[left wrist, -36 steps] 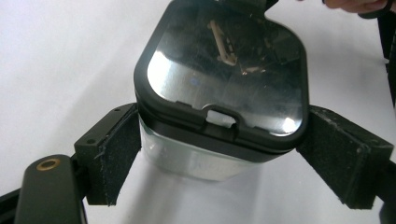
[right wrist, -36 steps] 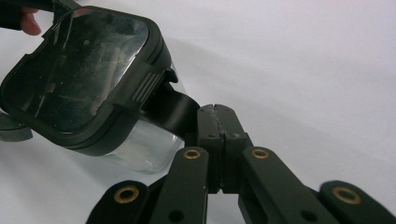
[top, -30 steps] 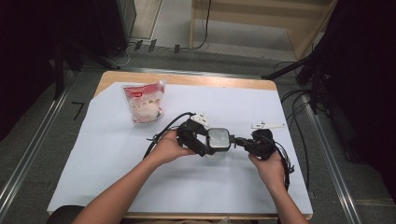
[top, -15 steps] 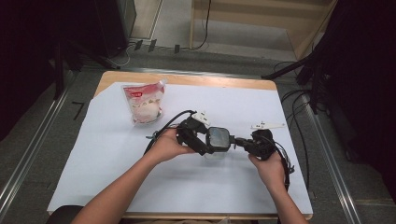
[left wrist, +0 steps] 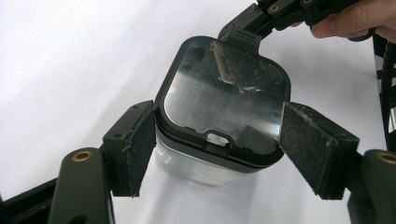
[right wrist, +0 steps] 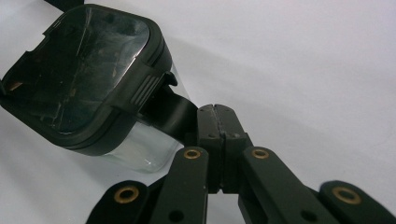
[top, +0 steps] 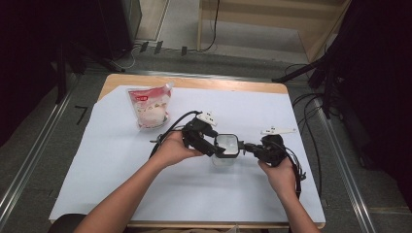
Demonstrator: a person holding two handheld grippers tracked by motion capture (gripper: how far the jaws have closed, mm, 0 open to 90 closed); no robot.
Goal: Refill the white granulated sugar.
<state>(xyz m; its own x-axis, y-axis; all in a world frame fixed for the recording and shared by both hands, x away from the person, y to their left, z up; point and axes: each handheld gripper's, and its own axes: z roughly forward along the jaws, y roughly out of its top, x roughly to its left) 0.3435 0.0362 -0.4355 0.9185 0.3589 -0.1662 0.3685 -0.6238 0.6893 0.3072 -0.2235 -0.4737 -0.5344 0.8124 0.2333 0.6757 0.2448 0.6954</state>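
Clear square container with black-rimmed glass lid (top: 226,147) flanked by left gripper (left wrist: 217,154), jaws just closing, pads not yet pressing. Lid's black handle tab (right wrist: 170,112) clenched by right gripper (right wrist: 215,112).

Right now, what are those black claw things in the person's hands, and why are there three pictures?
They are hand-held grippers. One camera looks down from above; one rides on each gripper. On the white-covered table stand a clear container with a black-rimmed lid and a food pouch. The right gripper is shut, pinching the lid's side tab. The left gripper has its pads either side of the lid and has just been closing; the left pad touches the rim, the right pad is still apart.
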